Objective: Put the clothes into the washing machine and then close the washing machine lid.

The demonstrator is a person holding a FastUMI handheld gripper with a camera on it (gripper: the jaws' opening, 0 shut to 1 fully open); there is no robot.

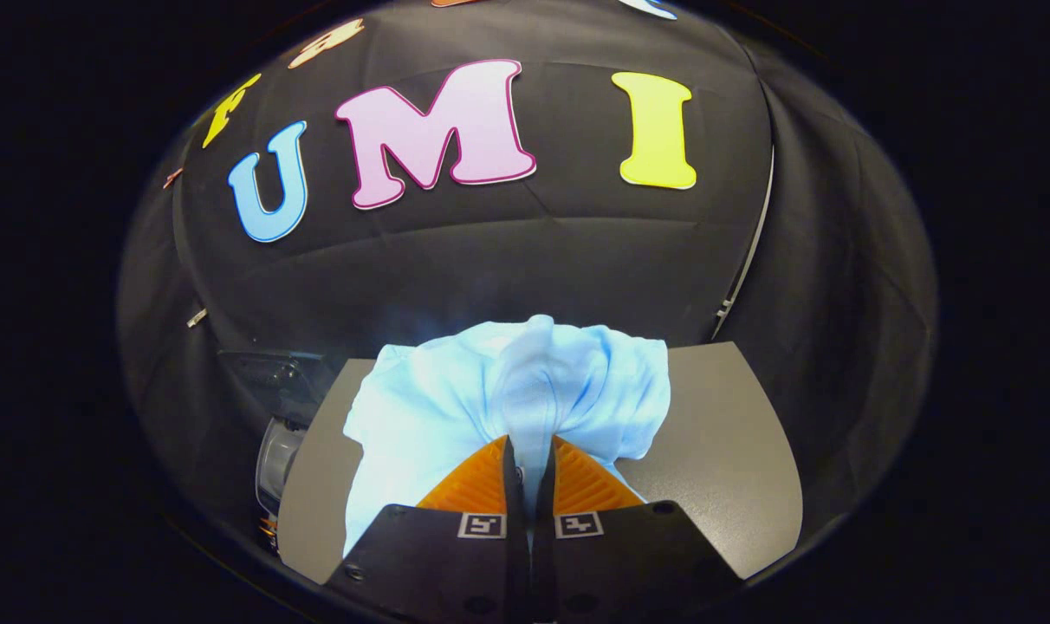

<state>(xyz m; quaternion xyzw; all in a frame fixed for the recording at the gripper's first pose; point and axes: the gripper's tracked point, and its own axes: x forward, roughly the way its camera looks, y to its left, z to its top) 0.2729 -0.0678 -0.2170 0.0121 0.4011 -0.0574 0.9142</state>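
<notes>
A light blue garment (456, 399) is bunched up over a grey table (733, 451), its folds gathered toward the fingers. My gripper (529, 451) is shut on a ridge of this cloth, and both fingers pinch the fabric between them. The cloth rises just ahead of the fingertips and spreads to both sides, more to the left. Beyond the table's left edge, lower down, part of a washing machine (275, 451) shows with a dark lid part (269, 373) above it; most of the machine is hidden by the table and the garment.
The black cloth wall (577, 251) hangs close behind the table. A pale vertical strip (750, 243) runs down the wall at the right. Bare grey tabletop lies to the right of the garment.
</notes>
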